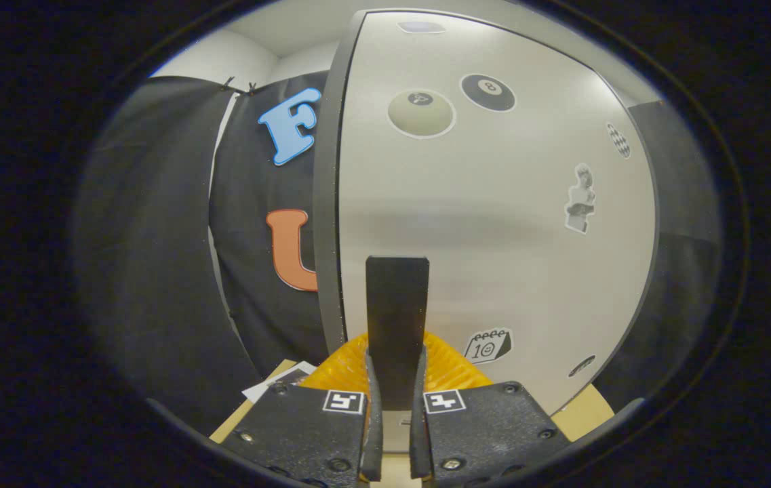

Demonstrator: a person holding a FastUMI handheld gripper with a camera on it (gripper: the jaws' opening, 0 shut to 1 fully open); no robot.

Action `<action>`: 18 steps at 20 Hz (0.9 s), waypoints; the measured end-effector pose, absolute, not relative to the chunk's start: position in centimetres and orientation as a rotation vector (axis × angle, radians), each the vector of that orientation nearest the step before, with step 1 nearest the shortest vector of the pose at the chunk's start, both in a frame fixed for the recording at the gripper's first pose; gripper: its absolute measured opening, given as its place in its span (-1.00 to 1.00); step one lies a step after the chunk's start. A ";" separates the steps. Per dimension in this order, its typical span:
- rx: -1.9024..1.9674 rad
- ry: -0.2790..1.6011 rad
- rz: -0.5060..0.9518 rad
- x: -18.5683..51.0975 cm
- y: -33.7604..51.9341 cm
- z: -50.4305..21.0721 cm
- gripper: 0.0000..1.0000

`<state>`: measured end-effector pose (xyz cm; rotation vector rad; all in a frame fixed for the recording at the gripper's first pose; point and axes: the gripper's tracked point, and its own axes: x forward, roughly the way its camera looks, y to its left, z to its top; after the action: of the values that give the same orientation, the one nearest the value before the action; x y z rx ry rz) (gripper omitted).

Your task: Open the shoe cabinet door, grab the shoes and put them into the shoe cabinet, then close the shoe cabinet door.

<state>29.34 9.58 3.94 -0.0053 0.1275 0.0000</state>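
Tongs (396, 379): textured plates, silver screws, square coded marker on each.

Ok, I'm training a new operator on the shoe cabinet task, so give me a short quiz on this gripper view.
1. True or false: the gripper has its fingers spread wide with nothing between them.
2. What stands between the fingers? A) a shoe B) the black handle of the cabinet door C) a billiard-ball sticker
3. Fill in: the low sticker on the door, just right of the handle, shows a ____.

Key:
1. False. Both fingers press on the handle.
2. B
3. calendar
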 end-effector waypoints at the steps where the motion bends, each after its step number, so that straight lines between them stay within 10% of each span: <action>1: -0.006 0.131 0.007 29.3 9.6 3.9 -0.63; 18: 0.024 0.138 0.134 18.5 6.8 3.8 -0.68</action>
<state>18.49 6.79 3.85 0.0244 0.1380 0.1338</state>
